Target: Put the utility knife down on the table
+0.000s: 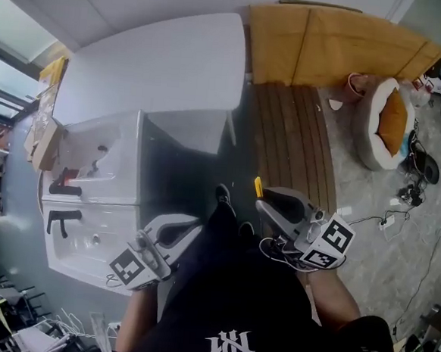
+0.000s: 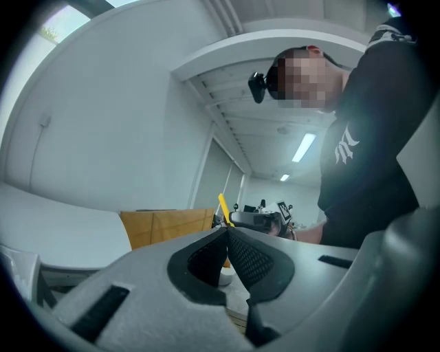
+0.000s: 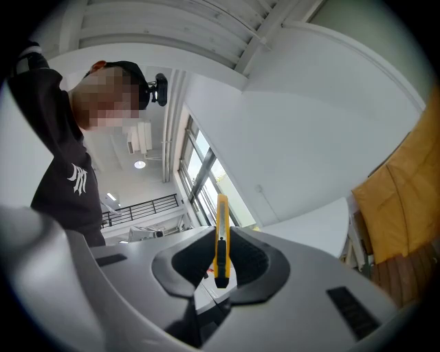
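A yellow utility knife point(image 3: 221, 237) stands upright between the jaws of my right gripper point(image 3: 220, 242), which is shut on it. In the head view the knife point(image 1: 258, 186) pokes out past the right gripper point(image 1: 267, 205), held in the air over dark floor to the right of the white table point(image 1: 160, 75). My left gripper point(image 1: 177, 229) hangs by the table's near edge. In the left gripper view its jaws point(image 2: 227, 234) meet at the tips with nothing between them, and the yellow knife point(image 2: 225, 209) shows beyond.
A white moulded tray point(image 1: 89, 199) with black parts sits on the table's near left. A wooden slatted platform point(image 1: 295, 139) and orange panels point(image 1: 330, 43) lie to the right. A round pet bed point(image 1: 384, 123) and cables are further right.
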Tool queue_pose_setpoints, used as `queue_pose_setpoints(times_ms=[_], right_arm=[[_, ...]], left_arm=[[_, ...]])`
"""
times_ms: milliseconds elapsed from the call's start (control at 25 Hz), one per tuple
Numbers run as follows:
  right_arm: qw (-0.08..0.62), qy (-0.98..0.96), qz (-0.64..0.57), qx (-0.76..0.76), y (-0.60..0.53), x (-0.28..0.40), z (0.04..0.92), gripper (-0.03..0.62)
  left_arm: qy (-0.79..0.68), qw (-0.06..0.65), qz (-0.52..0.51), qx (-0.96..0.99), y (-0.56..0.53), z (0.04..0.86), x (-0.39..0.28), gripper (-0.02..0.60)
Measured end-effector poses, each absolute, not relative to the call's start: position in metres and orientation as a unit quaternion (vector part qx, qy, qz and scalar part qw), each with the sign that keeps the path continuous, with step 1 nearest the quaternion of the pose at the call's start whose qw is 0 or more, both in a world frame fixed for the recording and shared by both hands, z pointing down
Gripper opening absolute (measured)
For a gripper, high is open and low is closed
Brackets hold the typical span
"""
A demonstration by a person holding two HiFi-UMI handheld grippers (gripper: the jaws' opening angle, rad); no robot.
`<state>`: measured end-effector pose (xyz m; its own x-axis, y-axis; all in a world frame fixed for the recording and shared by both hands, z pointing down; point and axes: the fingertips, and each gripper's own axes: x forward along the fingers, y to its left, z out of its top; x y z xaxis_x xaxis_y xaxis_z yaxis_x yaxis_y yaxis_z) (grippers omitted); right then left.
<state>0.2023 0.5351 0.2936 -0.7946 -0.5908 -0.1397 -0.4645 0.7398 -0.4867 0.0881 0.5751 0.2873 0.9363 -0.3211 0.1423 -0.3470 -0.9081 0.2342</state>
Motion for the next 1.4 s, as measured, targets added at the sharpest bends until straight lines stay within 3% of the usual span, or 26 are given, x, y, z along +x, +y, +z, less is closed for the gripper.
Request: queue_pose_setpoints(times_ms=[800,1400], right_arm=[[0.046,0.934,-0.200,-0.293,0.316,0.071,0.283,0.054],[0.032,0.929,-0.185,-0.318,0.214,0.082,0.277,0.054]], left_arm=[[-0.167,0.150,-0.058,0.973,0.342,0.293,-0.026,0.006],[-0.197,0.163,-0.116,0.960,0.255,0.293,-0.054,0.005]])
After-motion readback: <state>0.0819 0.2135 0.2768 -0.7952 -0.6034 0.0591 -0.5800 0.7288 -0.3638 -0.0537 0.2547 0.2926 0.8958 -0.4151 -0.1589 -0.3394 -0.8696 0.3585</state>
